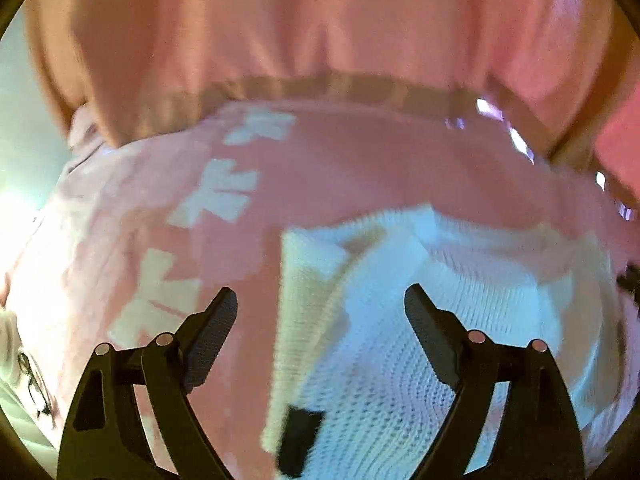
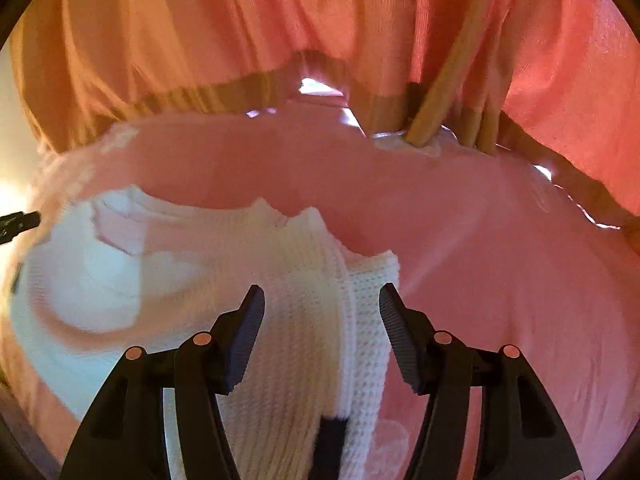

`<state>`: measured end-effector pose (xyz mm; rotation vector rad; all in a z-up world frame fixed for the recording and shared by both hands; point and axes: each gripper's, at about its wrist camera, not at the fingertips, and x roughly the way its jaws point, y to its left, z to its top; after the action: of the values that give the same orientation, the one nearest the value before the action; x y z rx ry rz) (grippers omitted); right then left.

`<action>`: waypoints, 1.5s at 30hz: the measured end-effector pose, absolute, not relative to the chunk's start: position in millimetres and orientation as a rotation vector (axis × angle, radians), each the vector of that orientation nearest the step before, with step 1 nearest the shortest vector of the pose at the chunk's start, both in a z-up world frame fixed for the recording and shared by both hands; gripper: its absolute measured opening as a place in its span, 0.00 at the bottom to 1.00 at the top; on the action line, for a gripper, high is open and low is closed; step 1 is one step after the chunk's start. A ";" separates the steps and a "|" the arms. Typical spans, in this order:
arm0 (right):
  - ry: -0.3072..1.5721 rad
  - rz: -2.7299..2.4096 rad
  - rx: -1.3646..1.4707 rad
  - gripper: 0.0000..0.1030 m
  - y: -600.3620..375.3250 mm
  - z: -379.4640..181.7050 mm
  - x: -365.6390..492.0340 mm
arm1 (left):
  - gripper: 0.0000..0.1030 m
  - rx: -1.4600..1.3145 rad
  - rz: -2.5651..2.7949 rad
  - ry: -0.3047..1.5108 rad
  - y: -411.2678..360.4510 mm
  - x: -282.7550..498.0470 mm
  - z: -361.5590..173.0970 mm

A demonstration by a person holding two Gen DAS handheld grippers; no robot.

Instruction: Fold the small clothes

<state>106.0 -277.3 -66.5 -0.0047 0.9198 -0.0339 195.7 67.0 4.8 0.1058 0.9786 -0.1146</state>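
A small white knitted garment (image 1: 400, 360) lies bunched on a pink cloth surface (image 1: 360, 168). It also shows in the right wrist view (image 2: 304, 320), with a dark patch near its lower edge. My left gripper (image 1: 320, 300) is open, its fingers spread over the garment's left edge. My right gripper (image 2: 322, 300) is open, with a fold of the knit lying between its fingers. Neither is closed on the fabric.
The pink cloth (image 2: 500, 280) has pale block shapes (image 1: 224, 196) printed along its left side. The person in an orange-pink top (image 2: 280, 20) stands close behind it. Tan cords (image 2: 432, 96) hang from the top at the right.
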 end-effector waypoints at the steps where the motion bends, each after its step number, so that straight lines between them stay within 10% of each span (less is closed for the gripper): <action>1: 0.936 -0.048 -0.001 0.57 -279.8 -71.2 109.9 | 0.81 0.148 -0.107 0.998 59.5 200.4 -3.9; 4: 1.060 -0.107 0.032 0.51 -287.3 -99.5 131.5 | 0.52 0.244 -0.128 1.087 39.4 220.4 -36.8; 5: 1.073 -0.092 0.056 0.26 -288.1 -101.2 131.0 | 0.38 0.216 -0.163 1.101 42.1 218.9 -40.4; 8: 1.017 -0.021 0.128 0.14 -283.5 -75.9 128.5 | 0.04 0.173 -0.190 1.079 42.7 224.0 -26.1; 16: 1.087 -0.159 0.145 0.22 -305.3 -93.5 136.6 | 0.09 0.025 -0.099 1.135 69.6 247.8 -33.7; 21: 0.876 0.018 0.104 0.40 -249.8 -30.7 121.6 | 0.58 -0.098 -0.079 0.976 80.9 229.3 17.5; 30: 1.041 0.307 -0.112 0.42 -127.6 -90.2 163.2 | 0.58 -0.112 -0.069 0.978 84.0 224.7 31.6; 32: 1.022 0.318 -0.140 0.05 -116.1 -89.7 164.5 | 0.58 -0.095 -0.058 0.970 86.4 222.6 32.7; 45: 1.016 0.198 -0.006 0.12 -146.4 -70.9 192.7 | 0.63 -0.101 -0.075 1.045 83.7 225.8 17.9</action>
<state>192.7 -146.4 -70.9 -0.0059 1.0155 0.1983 225.8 83.7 17.9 -0.1010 1.0450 -0.0750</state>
